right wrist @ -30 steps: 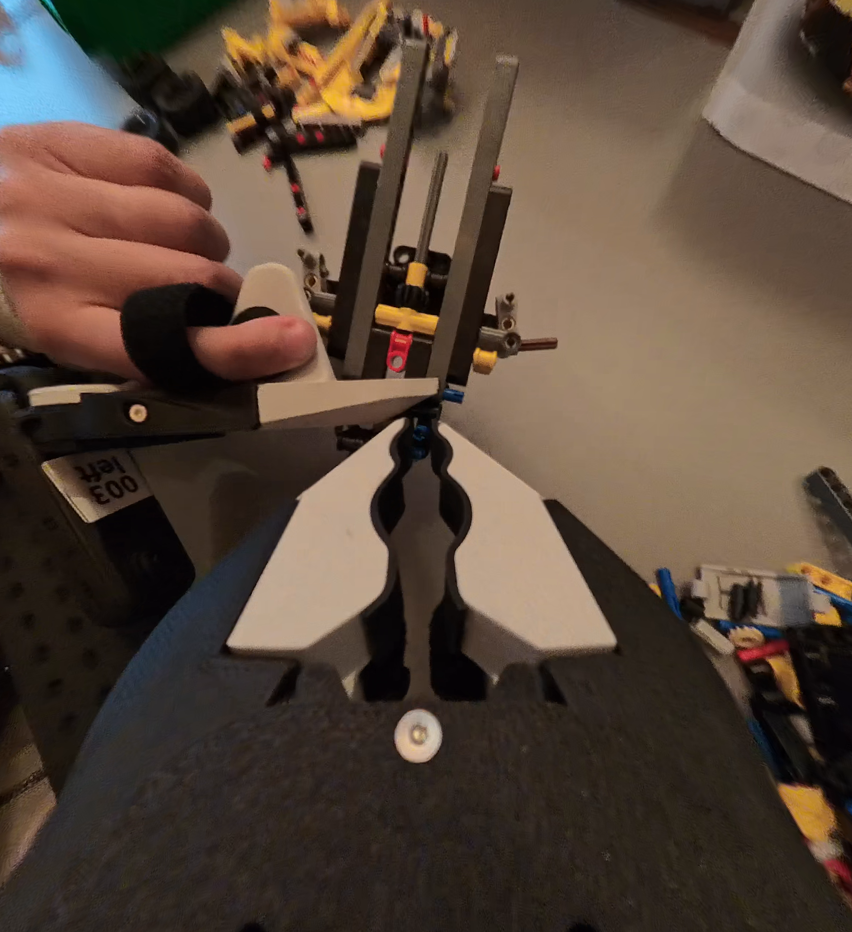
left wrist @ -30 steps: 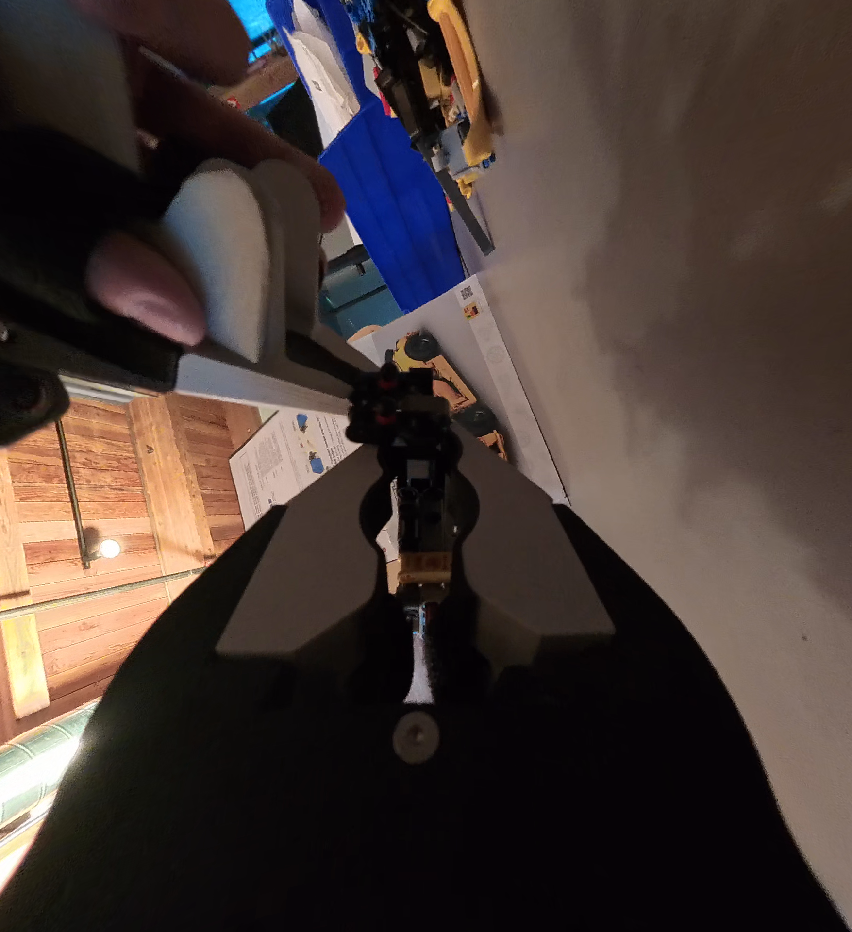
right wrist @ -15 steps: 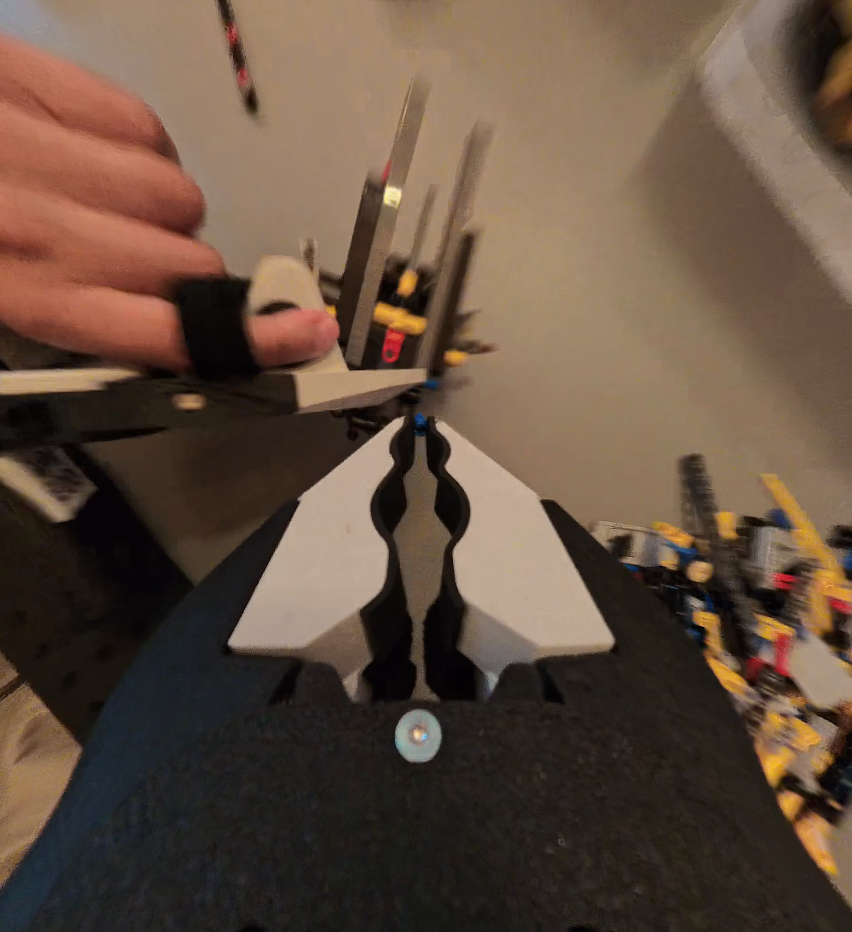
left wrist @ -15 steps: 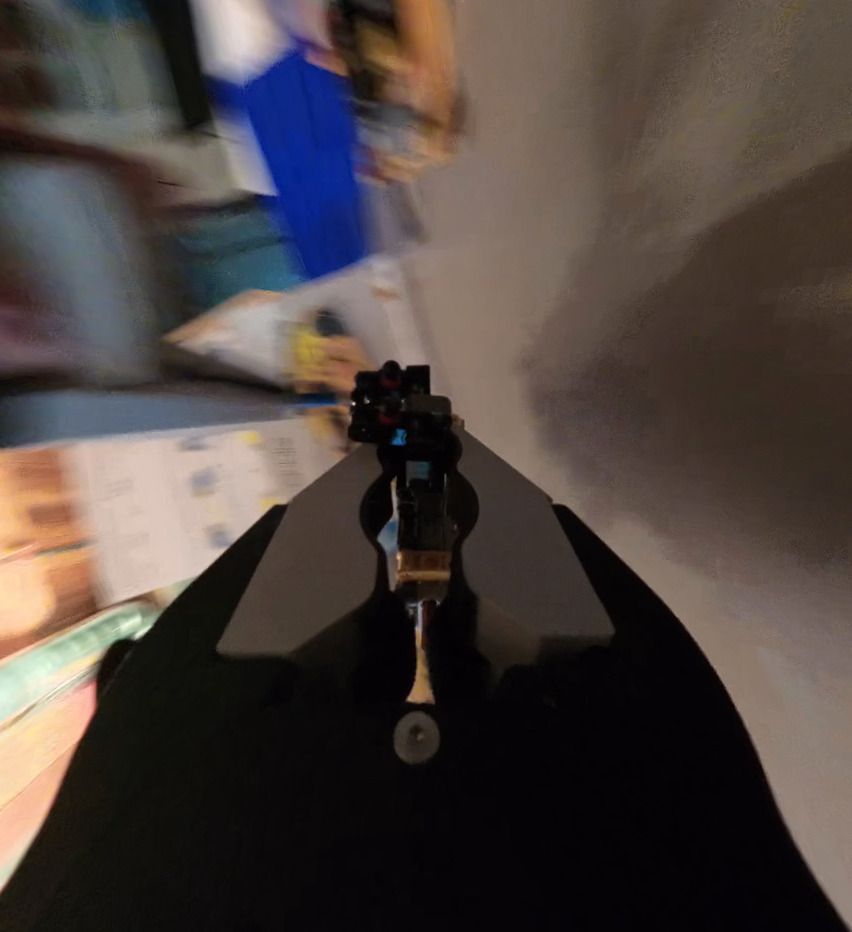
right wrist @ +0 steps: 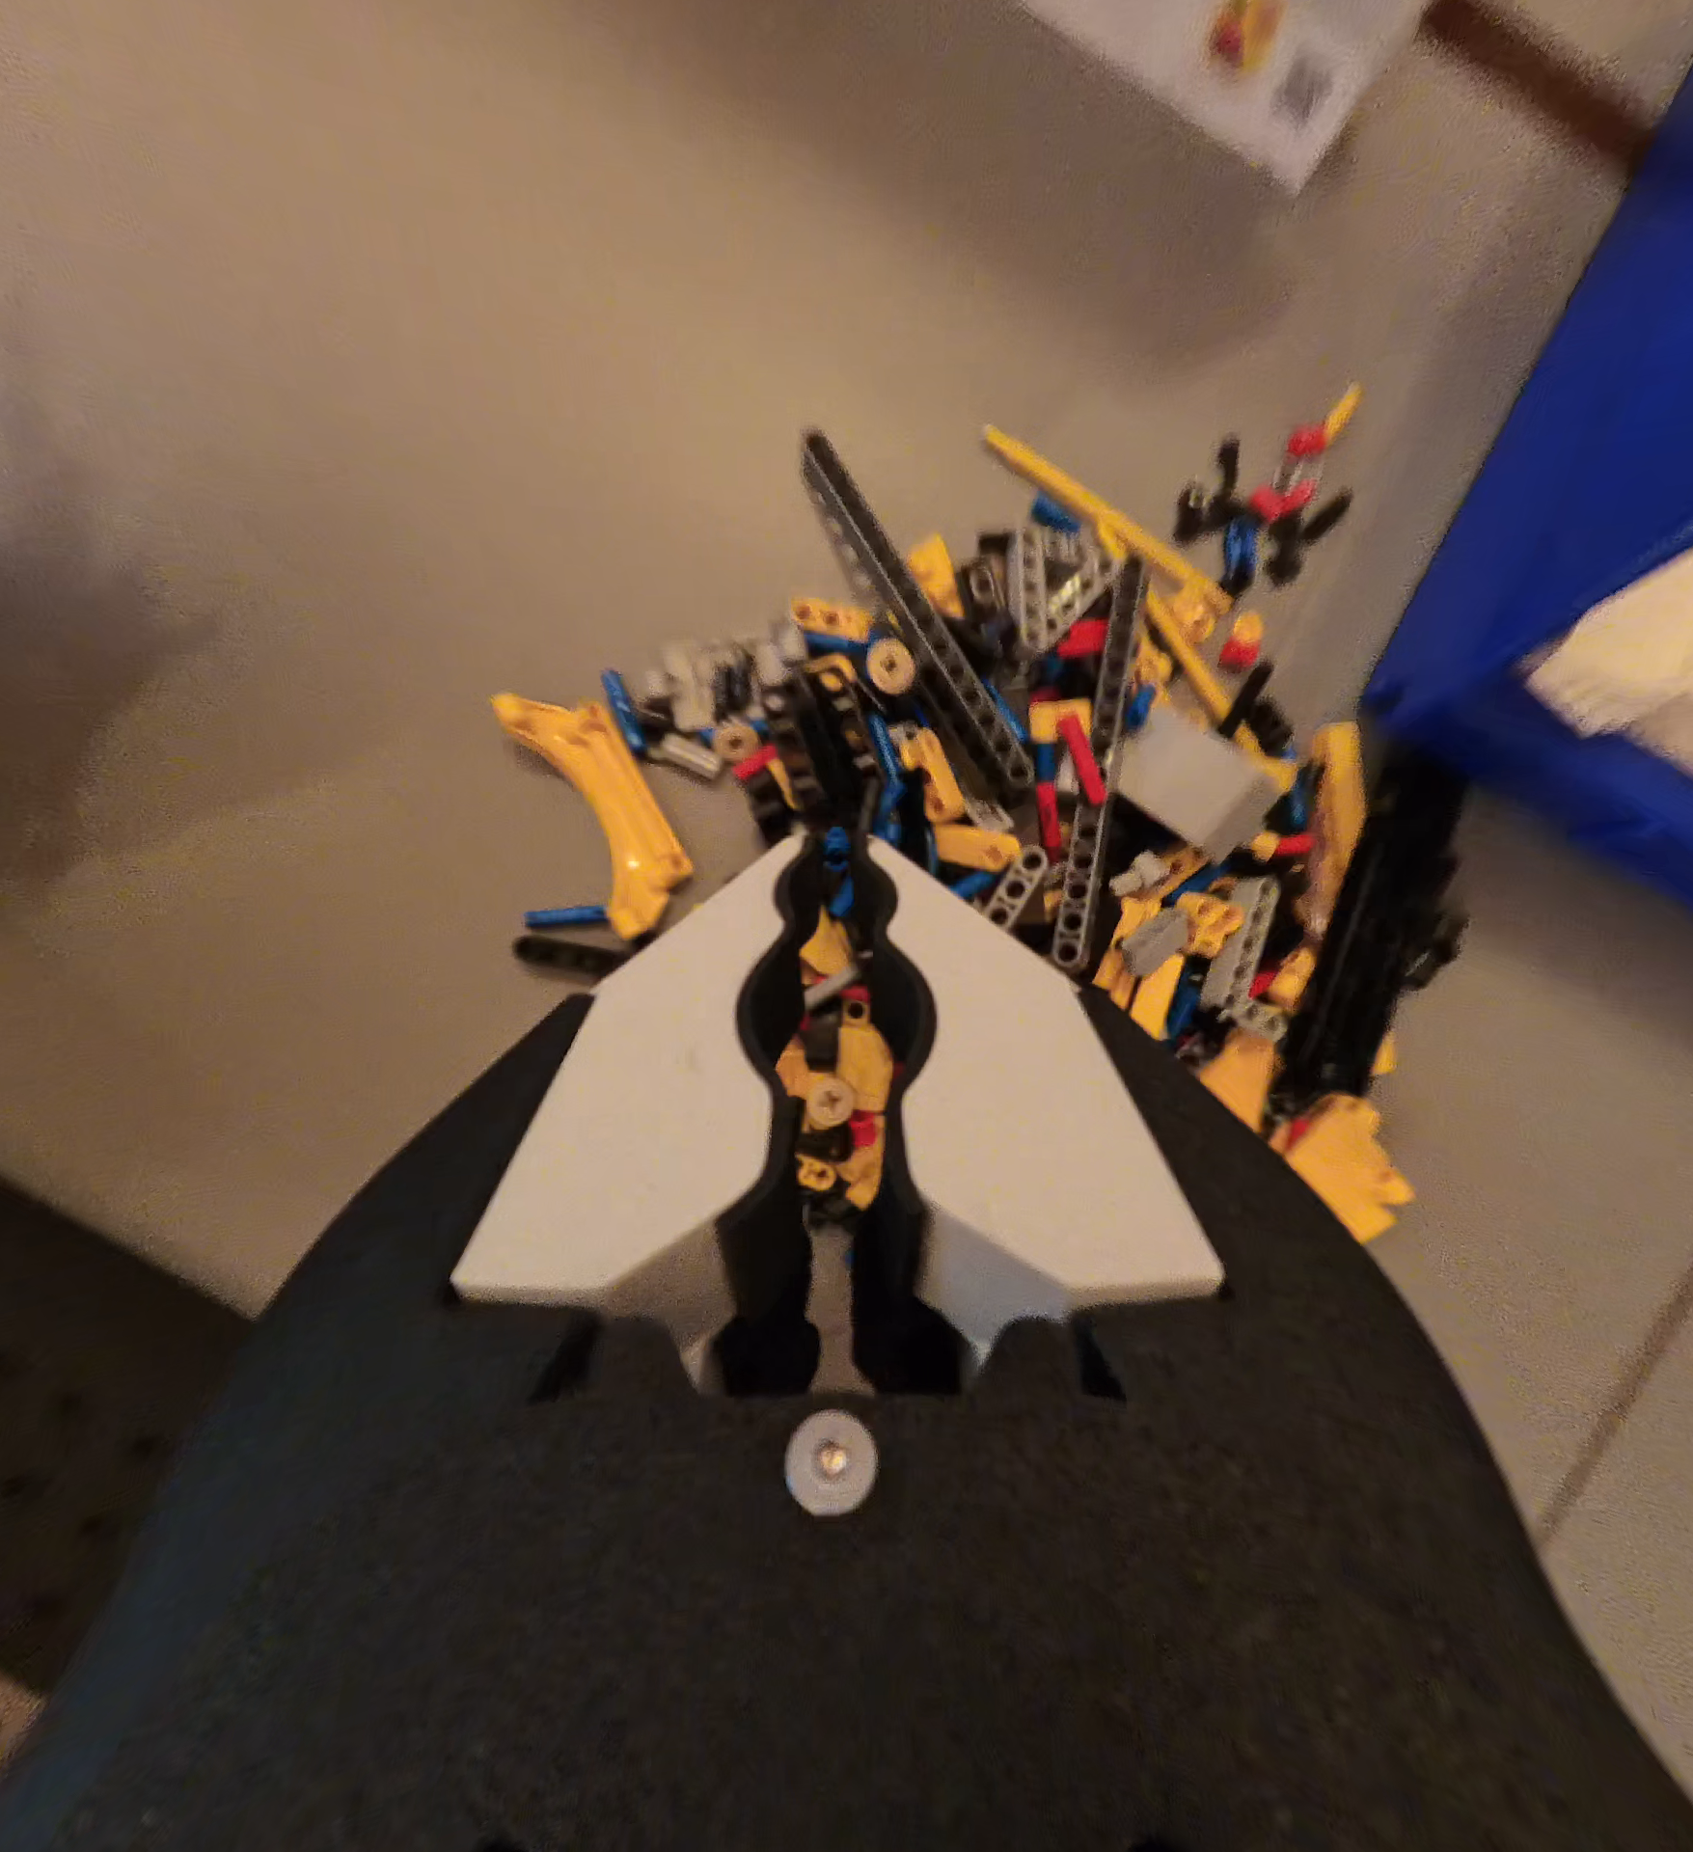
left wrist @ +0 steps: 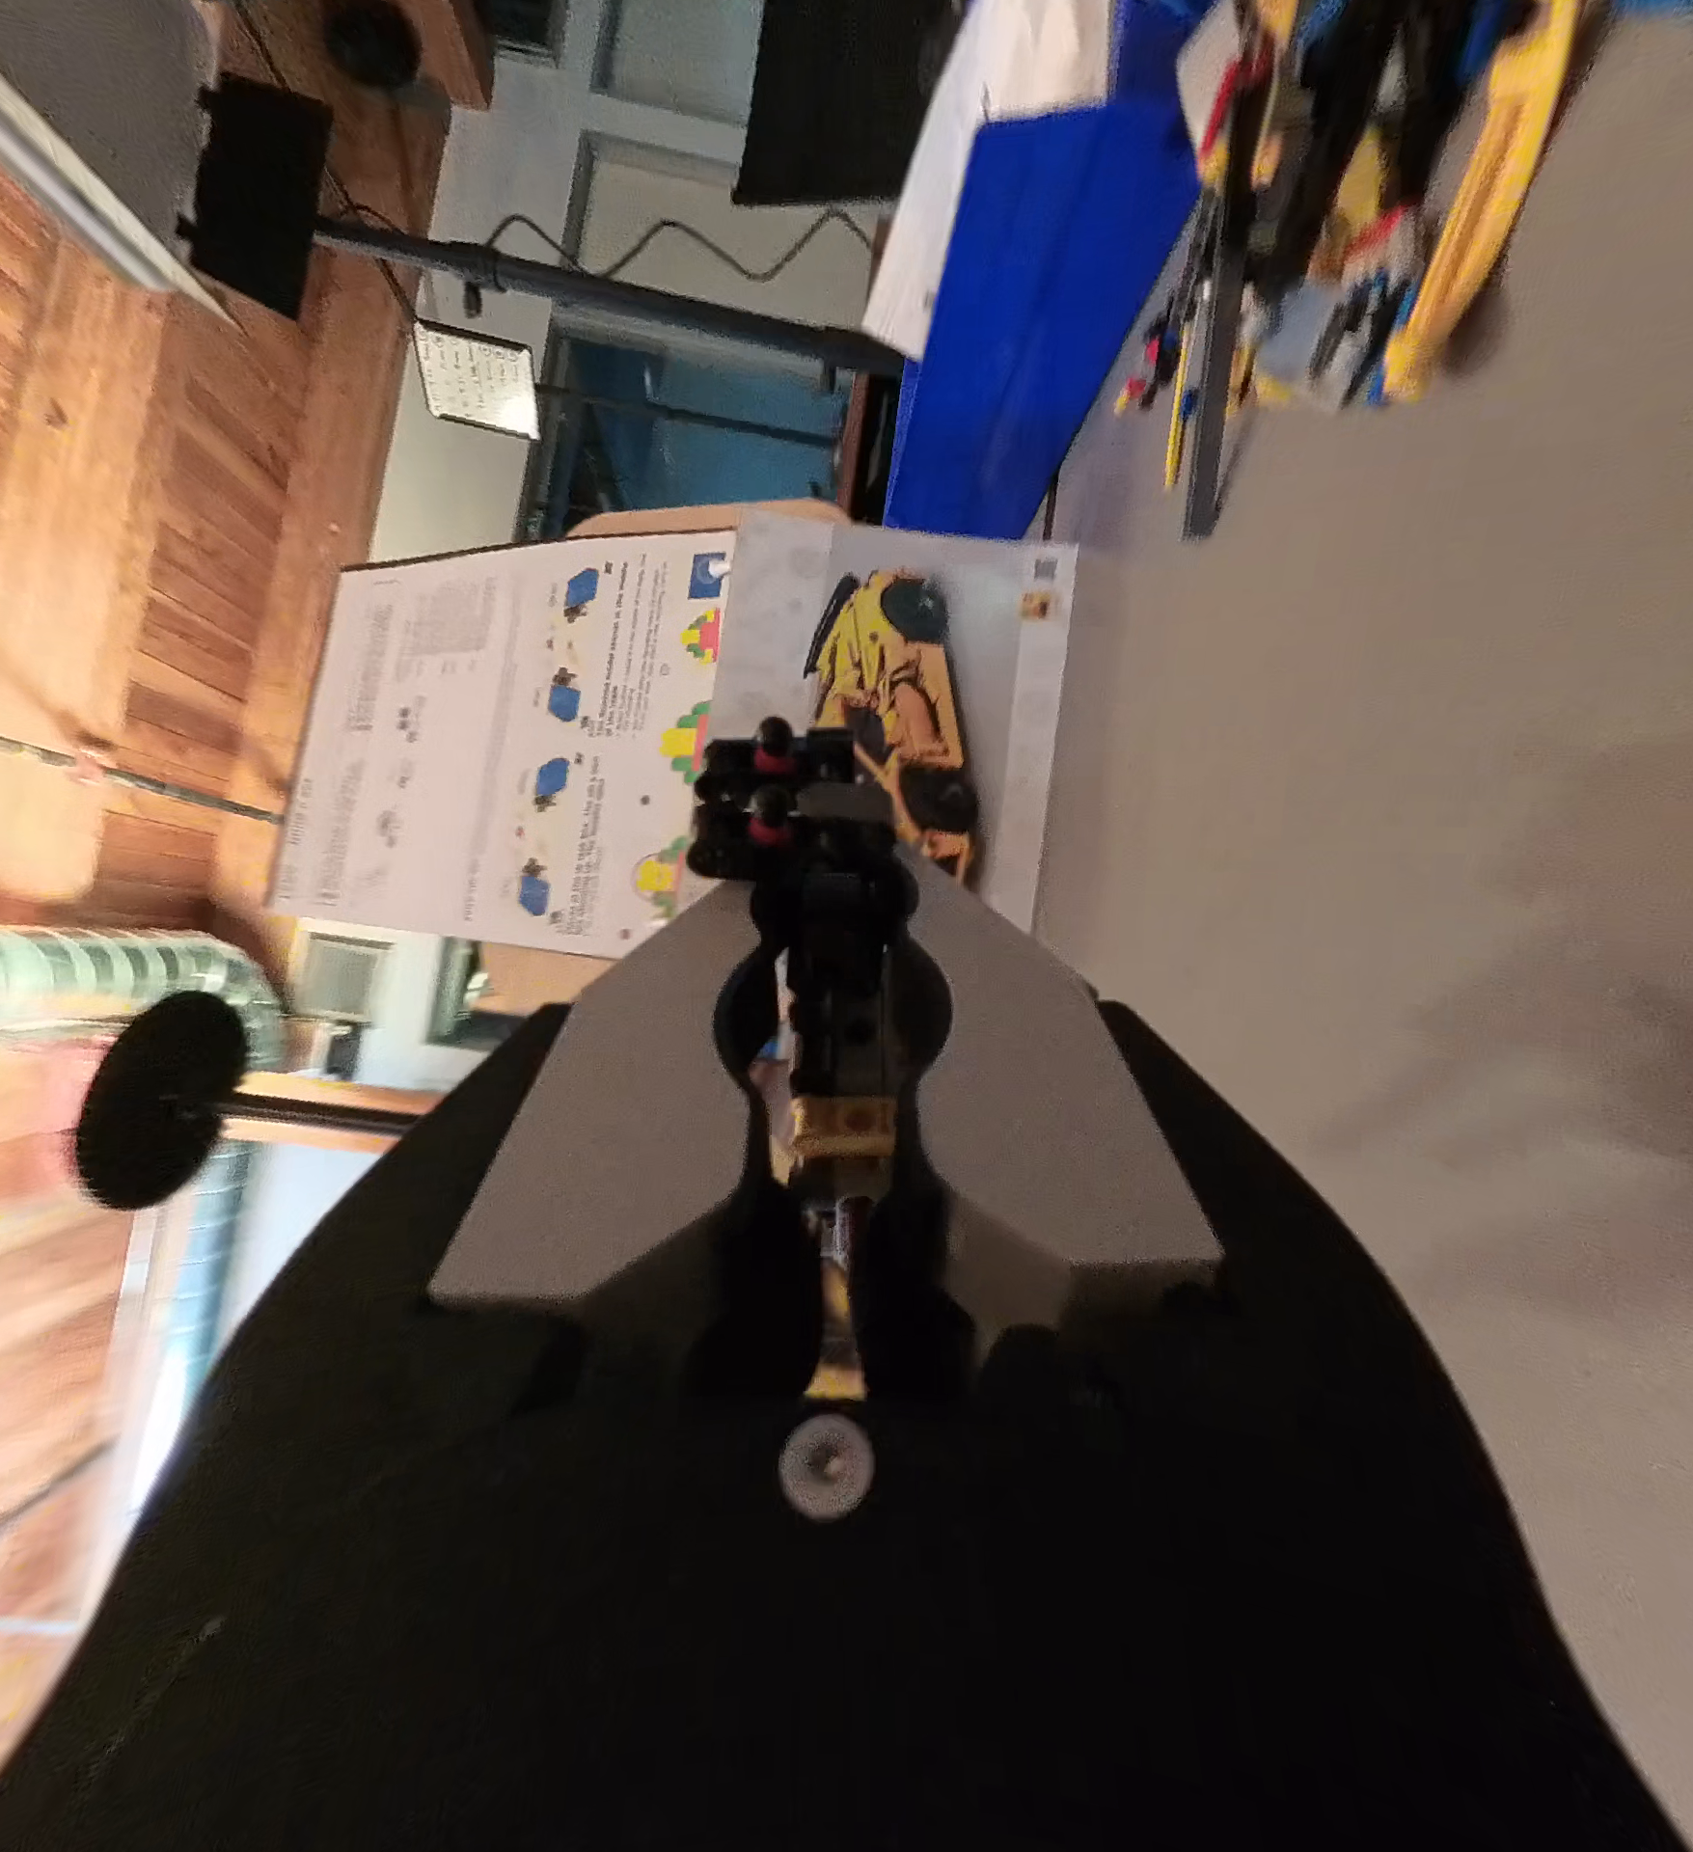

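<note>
My left gripper (left wrist: 822, 887) is shut on a black brick assembly (left wrist: 772, 802) with red pins and a tan part. It holds the assembly in the air, turned on its side next to the grey table (left wrist: 1423, 902). My right gripper (right wrist: 837, 852) is shut, with a small blue pin (right wrist: 837, 867) pinched at its tips. It hovers over a pile of loose yellow, black, blue and red bricks (right wrist: 1073, 752) on the table. The left gripper does not show in the right wrist view.
An open instruction booklet (left wrist: 521, 742) with a yellow car picture leans at the table edge; its corner (right wrist: 1253, 70) also shows in the right wrist view. A blue bin (right wrist: 1624, 561) stands right of the pile and also shows in the left wrist view (left wrist: 1012, 331). A second brick pile (left wrist: 1343, 200) lies beyond.
The two grippers have moved apart. The right gripper swung from the assembly to above the loose brick pile. The left gripper turned with the assembly; the hand and other gripper left its view.
</note>
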Available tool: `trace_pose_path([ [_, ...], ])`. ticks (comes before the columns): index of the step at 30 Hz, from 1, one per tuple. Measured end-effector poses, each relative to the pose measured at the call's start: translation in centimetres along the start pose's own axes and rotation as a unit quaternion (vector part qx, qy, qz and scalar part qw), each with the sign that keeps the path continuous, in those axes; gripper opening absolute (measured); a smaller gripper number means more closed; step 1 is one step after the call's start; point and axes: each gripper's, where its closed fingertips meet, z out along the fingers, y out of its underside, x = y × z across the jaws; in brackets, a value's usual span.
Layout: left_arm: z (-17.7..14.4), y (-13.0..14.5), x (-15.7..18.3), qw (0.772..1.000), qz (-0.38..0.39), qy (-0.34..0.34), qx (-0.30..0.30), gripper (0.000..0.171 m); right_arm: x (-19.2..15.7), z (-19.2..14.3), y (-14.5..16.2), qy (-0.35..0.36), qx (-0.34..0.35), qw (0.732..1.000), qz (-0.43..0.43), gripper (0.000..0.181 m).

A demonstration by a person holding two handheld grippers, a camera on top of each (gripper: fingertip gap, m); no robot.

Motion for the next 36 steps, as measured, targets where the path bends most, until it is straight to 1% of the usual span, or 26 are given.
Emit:
trace_pose_path([
  [1,-0.2,-0.4,-0.3,1.0,-0.025,0.003,0.013,0.015,0.5,1.0,1.1,-0.003,-0.001,1.0,0.008,0.005],
  [2,-0.3,-0.9,-0.4,0.998,-0.059,0.01,0.028,0.016,0.7,1.6,1.6,-0.001,0.002,1.0,-0.001,0.012],
  [3,-0.5,-1.4,-0.4,0.994,-0.097,0.029,0.044,0.015,0.2,1.7,1.3,-0.002,0.021,1.0,-0.02,0.021],
  [4,-0.7,-2.1,-0.1,0.989,-0.126,0.05,0.062,0.016,-1.2,1.3,0.1,-0.022,0.057,0.997,-0.045,0.026],
  [5,-1.0,-2.8,0.0,0.982,-0.151,0.067,0.09,0.015,-3.8,0.3,-1.7,-0.07,0.106,0.989,-0.074,0.025],
  [6,-1.4,-3.6,0.2,0.972,-0.181,0.09,0.118,0.015,-7.1,-1.2,-3.7,-0.136,0.162,0.972,-0.1,0.02],
  [7,-1.8,-4.3,0.3,0.959,-0.219,0.117,0.138,0.015,-10.0,-3.2,-5.6,-0.2,0.218,0.949,-0.11,0.02],
  [8,-2.1,-4.8,0.2,0.943,-0.26,0.135,0.155,0.015,-12.7,-5.6,-7.5,-0.271,0.271,0.918,-0.101,0.019],
  [9,-2.3,-5.3,-0.2,0.927,-0.297,0.149,0.172,0.016,-15.1,-7.9,-8.9,-0.35,0.31,0.88,-0.081,0.015],
  [10,-2.6,-5.7,-0.5,0.912,-0.327,0.163,0.188,0.016,-17.0,-9.5,-9.6,-0.421,0.32,0.846,-0.064,0.017],
  [11,-2.8,-5.9,-0.9,0.9,-0.349,0.17,0.2,0.016,-18.0,-9.9,-9.8,-0.459,0.308,0.832,-0.054,0.019],
  [13,-3.1,-6.0,-1.2,0.888,-0.366,0.177,0.213,0.016,-19.1,-9.0,-9.5,-0.481,0.278,0.83,-0.054,0.022],
  [16,-3.2,-6.1,-1.0,0.887,-0.361,0.187,0.219,0.016,-20.4,-7.6,-9.2,-0.505,0.234,0.83,-0.041,0.021],
  [17,-3.2,-6.1,-0.9,0.887,-0.36,0.19,0.217,0.016,-21.1,-7.5,-8.9,-0.517,0.22,0.826,-0.045,0.019],
  [18,-3.2,-6.1,-0.7,0.889,-0.355,0.192,0.216,0.016,-21.7,-7.6,-8.7,-0.531,0.21,0.819,-0.049,0.016],
  [20,-3.3,-6.1,-0.5,0.894,-0.341,0.192,0.216,0.016,-22.1,-7.0,-8.5,-0.534,0.193,0.822,-0.047,0.011],
  [22,-3.3,-6.1,-0.3,0.905,-0.315,0.187,0.216,0.016,-22.1,-6.9,-8.3,-0.552,0.176,0.815,-0.03,0.006],
  [24,-3.4,-6.2,0.0,0.916,-0.286,0.184,0.212,0.016,-22.1,-6.9,-7.9,-0.591,0.136,0.795,0.018,0.005],
  [25,-3.5,-6.3,0.2,0.918,-0.279,0.188,0.209,0.016,-22.0,-6.9,-7.7,-0.611,0.119,0.782,0.042,0.005],
  [26,-3.5,-6.3,0.5,0.92,-0.273,0.194,0.204,0.016,-22.0,-6.7,-7.6,-0.621,0.113,0.774,0.055,0.005],
  [28,-3.5,-6.4,0.7,0.917,-0.281,0.205,0.196,0.016,-21.8,-6.5,-7.5,-0.625,0.125,0.768,0.059,0.004],
  [30,-3.6,-6.7,0.1,0.904,-0.31,0.211,0.205,0.016,-21.8,-7.2,-7.9,-0.647,0.145,0.745,0.078,0.002],
  [32,-3.7,-6.7,-0.6,0.905,-0.314,0.202,0.205,0.015,-21.8,-7.7,-8.3,-0.659,0.164,0.729,0.087,0.001],
  [34,-3.9,-6.9,-1.4,0.899,-0.33,0.197,0.211,0.016,-21.9,-8.4,-8.9,-0.68,0.178,0.705,0.095,0.002],
  [36,-4.0,-6.7,-1.8,0.897,-0.336,0.196,0.211,0.015,-22.1,-8.5,-9.3,-0.686,0.184,0.697,0.103,0.002],
])
